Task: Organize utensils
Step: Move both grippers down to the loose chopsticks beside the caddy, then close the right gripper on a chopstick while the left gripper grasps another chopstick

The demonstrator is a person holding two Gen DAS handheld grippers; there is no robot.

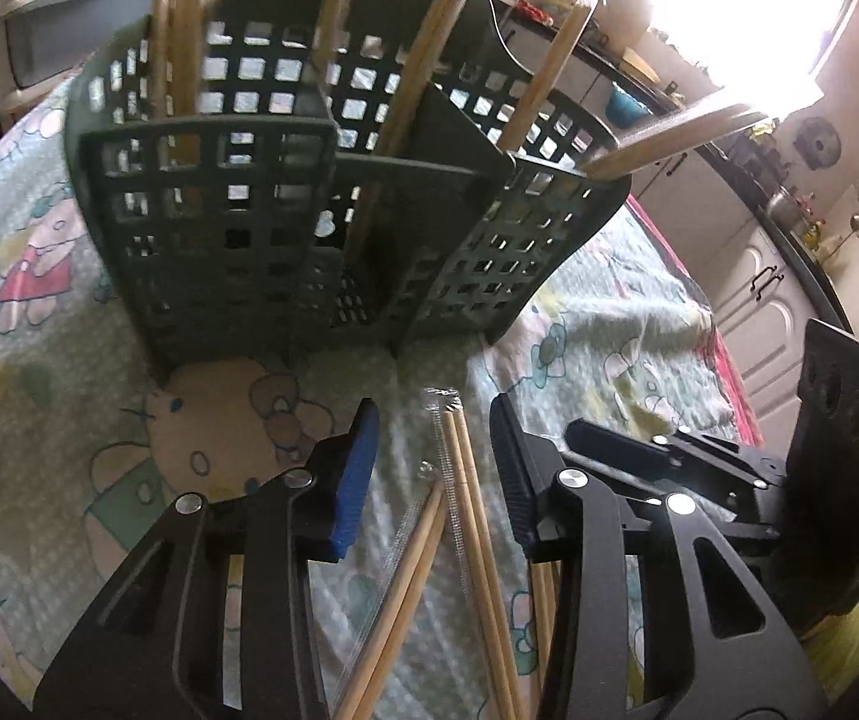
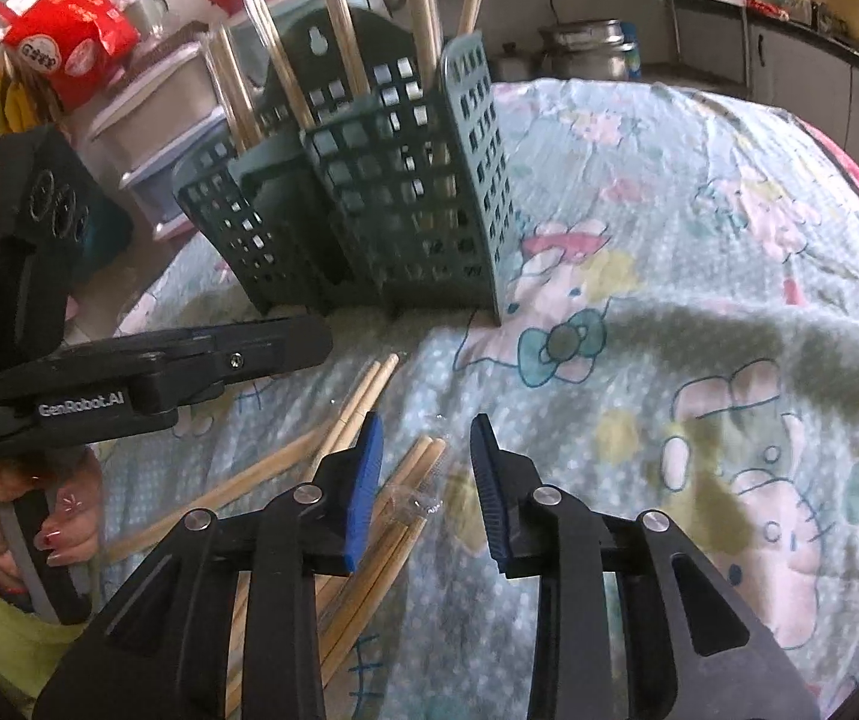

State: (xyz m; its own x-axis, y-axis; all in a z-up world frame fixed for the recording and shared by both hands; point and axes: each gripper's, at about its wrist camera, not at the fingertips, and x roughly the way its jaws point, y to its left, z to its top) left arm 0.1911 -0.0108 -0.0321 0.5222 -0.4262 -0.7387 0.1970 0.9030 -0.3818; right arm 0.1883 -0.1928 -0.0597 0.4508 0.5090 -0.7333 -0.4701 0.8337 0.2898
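A dark green lattice utensil holder (image 1: 285,222) stands upright on the cartoon-print cloth, with several wooden chopsticks (image 1: 423,54) standing in its compartments. It also shows in the right wrist view (image 2: 381,198). More wooden chopsticks in clear wrappers (image 1: 459,528) lie flat on the cloth in front of it. My left gripper (image 1: 435,468) is open, its jaws astride those lying chopsticks. My right gripper (image 2: 426,480) is open and empty above another wrapped pair (image 2: 405,498). The left gripper's body (image 2: 147,366) shows to the left in the right wrist view.
The cloth (image 2: 699,252) covers the whole table, with a fold at the right. Stacked plastic drawers (image 2: 159,120) and a red bag (image 2: 63,42) stand behind the holder. Kitchen cabinets (image 1: 759,300) and a bright window lie beyond the table's far side.
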